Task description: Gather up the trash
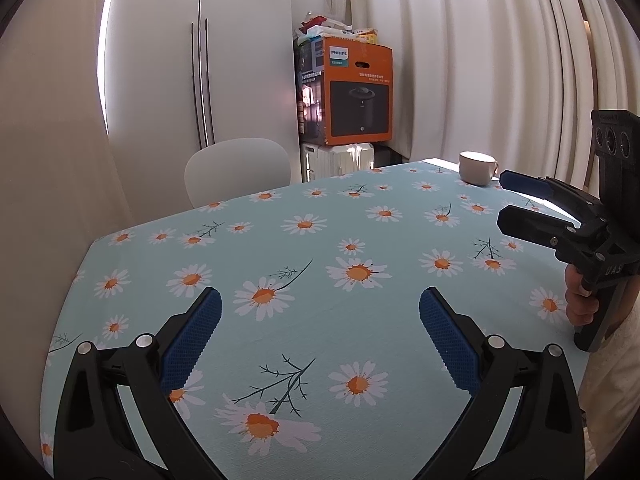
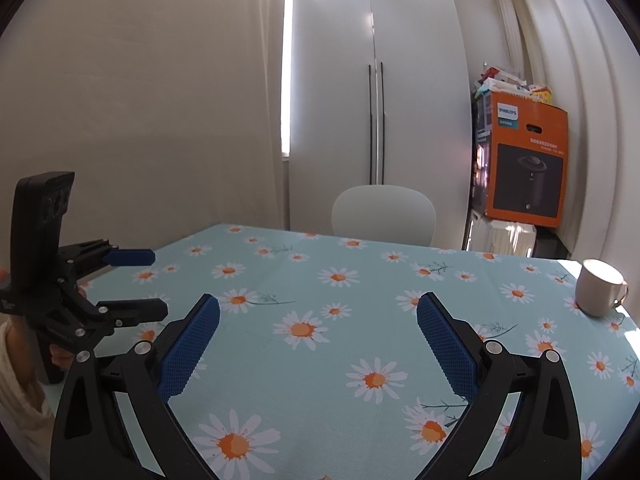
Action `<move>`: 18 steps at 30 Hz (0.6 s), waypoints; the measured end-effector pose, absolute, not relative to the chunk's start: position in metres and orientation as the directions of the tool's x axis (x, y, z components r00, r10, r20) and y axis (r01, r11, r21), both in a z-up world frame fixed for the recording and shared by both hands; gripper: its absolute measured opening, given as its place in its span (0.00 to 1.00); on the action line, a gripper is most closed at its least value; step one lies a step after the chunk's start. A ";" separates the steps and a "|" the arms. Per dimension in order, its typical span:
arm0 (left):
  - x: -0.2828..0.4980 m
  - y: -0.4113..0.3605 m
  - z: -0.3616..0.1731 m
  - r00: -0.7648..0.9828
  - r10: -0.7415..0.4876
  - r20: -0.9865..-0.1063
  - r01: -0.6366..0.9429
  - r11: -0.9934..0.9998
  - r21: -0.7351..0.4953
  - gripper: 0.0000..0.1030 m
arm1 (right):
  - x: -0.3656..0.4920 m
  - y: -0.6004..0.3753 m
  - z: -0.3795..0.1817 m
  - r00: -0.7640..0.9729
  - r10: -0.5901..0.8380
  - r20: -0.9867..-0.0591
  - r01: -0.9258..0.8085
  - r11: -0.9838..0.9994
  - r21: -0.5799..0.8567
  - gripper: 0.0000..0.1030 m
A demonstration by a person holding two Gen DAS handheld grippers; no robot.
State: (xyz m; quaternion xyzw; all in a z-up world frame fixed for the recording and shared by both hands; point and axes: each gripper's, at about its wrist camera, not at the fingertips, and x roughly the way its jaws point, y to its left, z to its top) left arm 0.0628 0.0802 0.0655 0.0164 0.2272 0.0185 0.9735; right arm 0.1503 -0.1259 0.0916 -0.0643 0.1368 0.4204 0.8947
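Note:
No trash shows in either view. My left gripper is open and empty above the table with the light blue daisy tablecloth. My right gripper is open and empty above the same tablecloth. The right gripper also shows at the right edge of the left wrist view, jaws apart, held in a hand. The left gripper shows at the left edge of the right wrist view, jaws apart.
A white mug stands near the table's far right corner, also in the right wrist view. A white chair stands behind the table. An orange Philips box sits on stacked items by the curtain. White cabinet doors lie beyond.

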 end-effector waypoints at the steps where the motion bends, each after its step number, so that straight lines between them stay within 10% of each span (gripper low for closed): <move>1: 0.063 0.080 0.065 0.896 0.043 -0.442 -0.029 0.999 0.040 0.94 | 0.150 -0.126 0.092 0.609 0.735 -0.298 -0.770 0.638 -0.001 0.92; 18: 0.061 0.080 0.065 0.900 0.037 -0.434 -0.020 0.999 0.044 0.94 | 0.150 -0.127 0.092 0.609 0.735 -0.296 -0.770 0.638 -0.002 0.92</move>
